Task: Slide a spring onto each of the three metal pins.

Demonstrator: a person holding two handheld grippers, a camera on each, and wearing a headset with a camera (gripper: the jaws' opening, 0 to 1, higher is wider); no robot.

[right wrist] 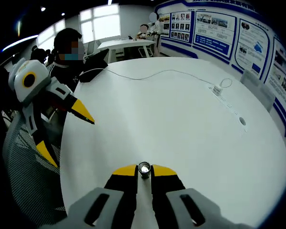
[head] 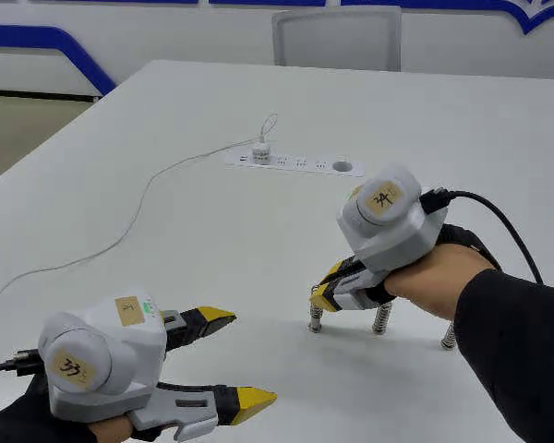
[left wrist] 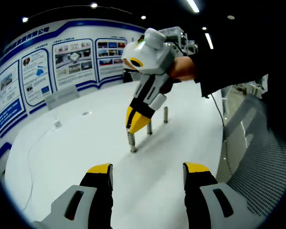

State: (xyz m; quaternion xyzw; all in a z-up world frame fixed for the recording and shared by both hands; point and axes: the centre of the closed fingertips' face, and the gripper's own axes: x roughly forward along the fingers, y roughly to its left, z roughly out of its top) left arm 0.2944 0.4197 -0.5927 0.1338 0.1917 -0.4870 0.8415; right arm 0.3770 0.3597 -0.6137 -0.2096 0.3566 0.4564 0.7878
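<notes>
Nearly done: clamps right gripper point(head: 321, 299) on last spring point(right wrist: 144, 168), nine o'clock of two seemingly loaded pins point(head: 380, 319); holds left gripper point(head: 251, 357) spread.

Left gripper point(left wrist: 148, 169): my own jaws, spread wide over the white table point(left wrist: 86, 152).
Right gripper point(left wrist: 135, 125): I see it reach in from the upper right, yellow tips together on top of the nearest pin point(left wrist: 132, 149).
Spring point(left wrist: 131, 138): coiled around that pin.
Row: middle pin point(left wrist: 149, 128) and far pin point(left wrist: 166, 114) stand upright behind.
Right edge: mesh chair point(left wrist: 257, 157).
</notes>
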